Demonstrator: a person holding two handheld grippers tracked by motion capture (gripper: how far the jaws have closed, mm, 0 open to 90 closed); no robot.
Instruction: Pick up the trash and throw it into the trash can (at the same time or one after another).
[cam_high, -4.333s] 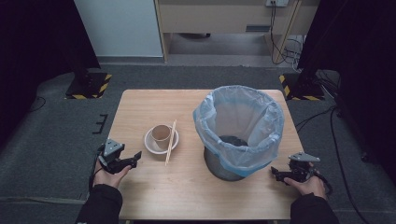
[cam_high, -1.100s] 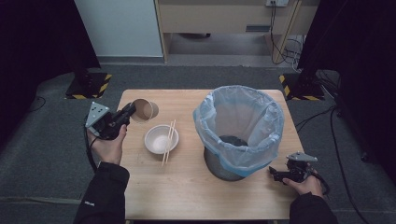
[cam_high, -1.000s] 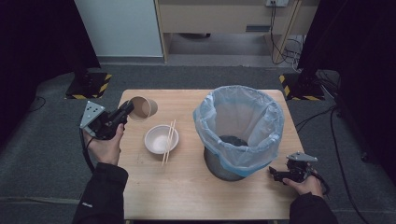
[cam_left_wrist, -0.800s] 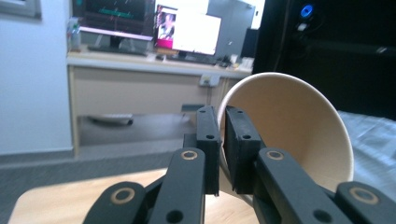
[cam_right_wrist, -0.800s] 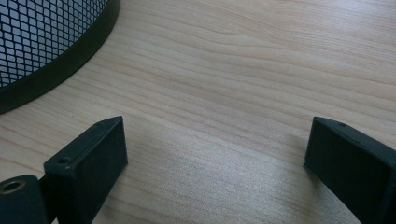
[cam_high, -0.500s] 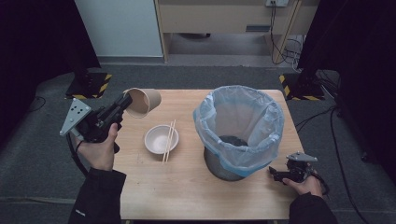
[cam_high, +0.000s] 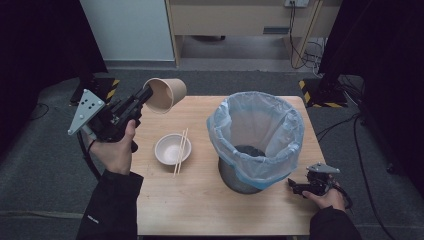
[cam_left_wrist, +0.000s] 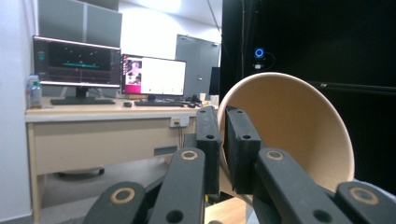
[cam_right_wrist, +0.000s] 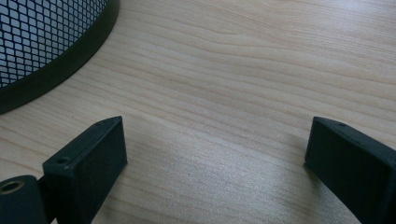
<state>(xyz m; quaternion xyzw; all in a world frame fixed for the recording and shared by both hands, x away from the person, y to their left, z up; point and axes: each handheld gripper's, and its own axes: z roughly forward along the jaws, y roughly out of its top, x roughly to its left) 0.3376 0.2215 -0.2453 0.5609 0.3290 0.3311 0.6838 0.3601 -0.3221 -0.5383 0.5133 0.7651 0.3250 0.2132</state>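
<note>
My left gripper (cam_high: 145, 95) is raised above the table's far left corner, shut on the rim of a brown paper cup (cam_high: 166, 94). The cup lies tilted on its side in the air, its mouth toward the gripper. In the left gripper view the two black jaws pinch the cup's wall (cam_left_wrist: 289, 126) between them. A white bowl (cam_high: 171, 148) sits on the table with a pair of chopsticks (cam_high: 180, 150) resting across its right edge. My right gripper (cam_high: 292, 186) rests on the table at the near right, beside the bin's base, open with bare wood between its jaws (cam_right_wrist: 215, 154).
A mesh waste bin (cam_high: 257, 135) lined with a pale blue bag stands right of centre on the wooden table (cam_high: 195, 200). Its dark mesh wall (cam_right_wrist: 42, 42) is close to my right gripper. A desk with monitors (cam_left_wrist: 107, 70) stands beyond the table.
My left gripper has lifted the cup out of the bowl, carried it to the far left and raised it, tipping it onto its side. The right gripper has stayed put.
</note>
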